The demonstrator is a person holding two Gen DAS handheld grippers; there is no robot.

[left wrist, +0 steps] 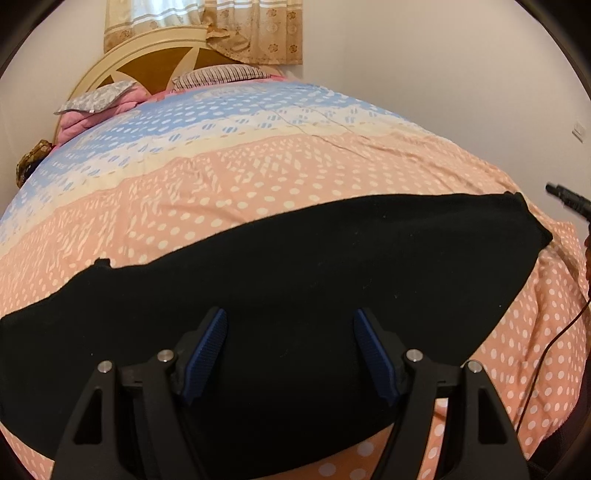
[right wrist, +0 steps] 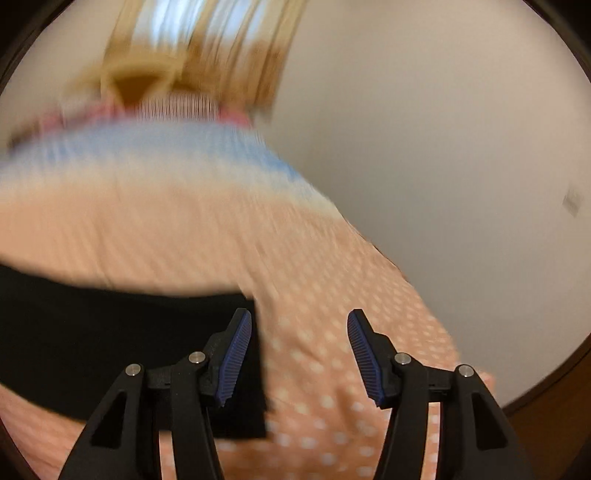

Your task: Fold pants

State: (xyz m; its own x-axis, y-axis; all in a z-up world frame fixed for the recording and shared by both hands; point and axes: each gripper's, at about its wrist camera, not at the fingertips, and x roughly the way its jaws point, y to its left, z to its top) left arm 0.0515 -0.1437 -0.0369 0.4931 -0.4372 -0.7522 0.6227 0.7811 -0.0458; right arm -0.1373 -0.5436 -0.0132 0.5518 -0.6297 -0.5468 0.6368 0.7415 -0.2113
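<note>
Black pants [left wrist: 295, 266] – plain, no readable label.

Pink, cream and blue dotted bedspread [left wrist: 258, 166] filling mid-frame, striped pillow [left wrist: 218, 75] and cream arched headboard [left wrist: 147, 55] upper left, beige patterned curtain [left wrist: 258, 33] top centre, white wall [left wrist: 443, 74] right.
</note>
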